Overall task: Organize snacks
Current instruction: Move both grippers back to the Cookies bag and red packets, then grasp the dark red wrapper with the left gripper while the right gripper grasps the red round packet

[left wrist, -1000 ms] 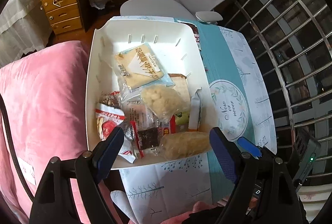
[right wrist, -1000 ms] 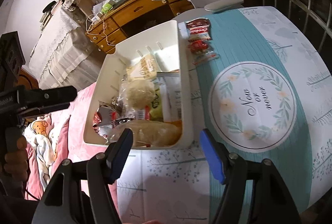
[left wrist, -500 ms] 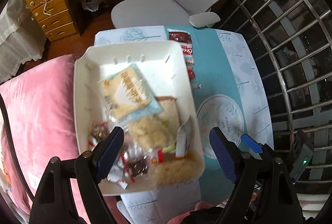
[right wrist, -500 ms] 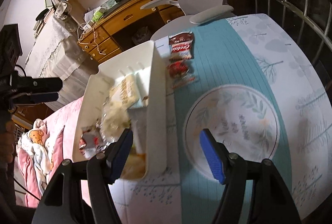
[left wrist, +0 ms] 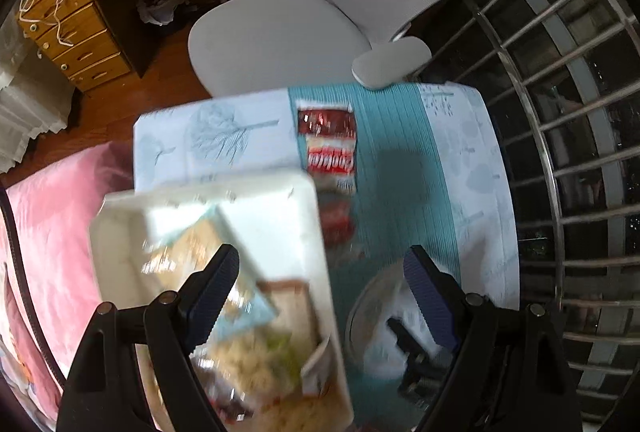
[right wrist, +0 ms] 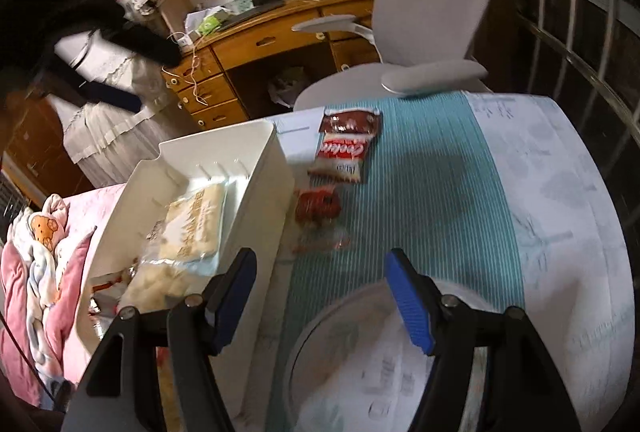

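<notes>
A white plastic bin (right wrist: 256, 168) on the table's left side holds several snack packets, with a pale yellow packet (right wrist: 196, 228) on top. The bin also shows, blurred, in the left wrist view (left wrist: 308, 216). Right of the bin on the teal runner lie a red and brown cookie packet (right wrist: 346, 150), a small red snack (right wrist: 318, 206) and a clear wrapper (right wrist: 324, 240). The cookie packet shows in the left wrist view too (left wrist: 328, 144). My right gripper (right wrist: 320, 300) is open and empty, just short of the loose snacks. My left gripper (left wrist: 322, 296) is open and empty above the bin's right wall.
A grey office chair (left wrist: 320, 12) stands at the table's far edge, with a wooden desk (right wrist: 272, 44) behind it. A metal window grille (left wrist: 568, 152) runs along the right. A pink cushion (left wrist: 52, 232) lies left of the bin. A round printed motif (right wrist: 380, 352) marks the runner.
Both grippers have moved forward and to the right across the table, from over the bin's near end towards the loose snacks beside it. Both stay open and empty.
</notes>
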{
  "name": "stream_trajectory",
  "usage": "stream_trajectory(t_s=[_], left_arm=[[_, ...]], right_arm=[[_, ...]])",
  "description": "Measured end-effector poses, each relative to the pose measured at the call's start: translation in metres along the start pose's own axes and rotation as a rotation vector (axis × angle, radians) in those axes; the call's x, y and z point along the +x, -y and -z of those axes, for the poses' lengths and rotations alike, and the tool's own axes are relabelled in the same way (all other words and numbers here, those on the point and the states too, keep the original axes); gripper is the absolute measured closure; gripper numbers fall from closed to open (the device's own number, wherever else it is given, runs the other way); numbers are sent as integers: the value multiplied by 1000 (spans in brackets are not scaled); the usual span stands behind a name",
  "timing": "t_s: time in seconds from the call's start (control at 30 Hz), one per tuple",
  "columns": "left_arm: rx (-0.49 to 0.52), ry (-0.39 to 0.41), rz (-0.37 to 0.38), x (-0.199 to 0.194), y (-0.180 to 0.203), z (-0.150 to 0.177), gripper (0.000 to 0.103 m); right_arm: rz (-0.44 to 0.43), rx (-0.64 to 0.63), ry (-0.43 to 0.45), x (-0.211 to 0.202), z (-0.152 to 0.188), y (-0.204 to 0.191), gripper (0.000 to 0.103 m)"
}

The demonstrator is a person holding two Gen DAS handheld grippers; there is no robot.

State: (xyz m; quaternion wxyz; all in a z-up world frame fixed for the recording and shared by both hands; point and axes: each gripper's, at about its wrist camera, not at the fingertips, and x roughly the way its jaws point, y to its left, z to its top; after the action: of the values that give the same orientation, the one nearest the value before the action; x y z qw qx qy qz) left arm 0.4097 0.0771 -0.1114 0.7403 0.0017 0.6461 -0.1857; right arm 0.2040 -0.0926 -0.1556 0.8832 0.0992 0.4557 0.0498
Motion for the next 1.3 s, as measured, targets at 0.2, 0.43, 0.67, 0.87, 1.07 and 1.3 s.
stream_trajectory(t_s=[0.2, 0.43, 0.67, 0.87, 1.07, 1.3], left_arm=[[3, -11, -14, 46, 19, -49, 19], [-23, -64, -61, 108, 21, -87, 20], [-56, -92, -74, 156, 18, -99, 20], [-30, -98, -98, 185, 26, -105, 27], [-65, -62, -91, 198, 23, -108, 27], [-109, -23, -66, 208, 16, -112, 28]], right_arm=[[-55, -35, 18, 38, -9, 12, 36], [-105, -20, 23, 76, -10, 24, 36], [-135, -49, 41, 93, -11, 22, 36], [-144, -69, 20, 106, -10, 19, 36], [-159, -82, 14, 115, -7, 15, 36], [-157, -110, 16, 118, -8, 9, 46]])
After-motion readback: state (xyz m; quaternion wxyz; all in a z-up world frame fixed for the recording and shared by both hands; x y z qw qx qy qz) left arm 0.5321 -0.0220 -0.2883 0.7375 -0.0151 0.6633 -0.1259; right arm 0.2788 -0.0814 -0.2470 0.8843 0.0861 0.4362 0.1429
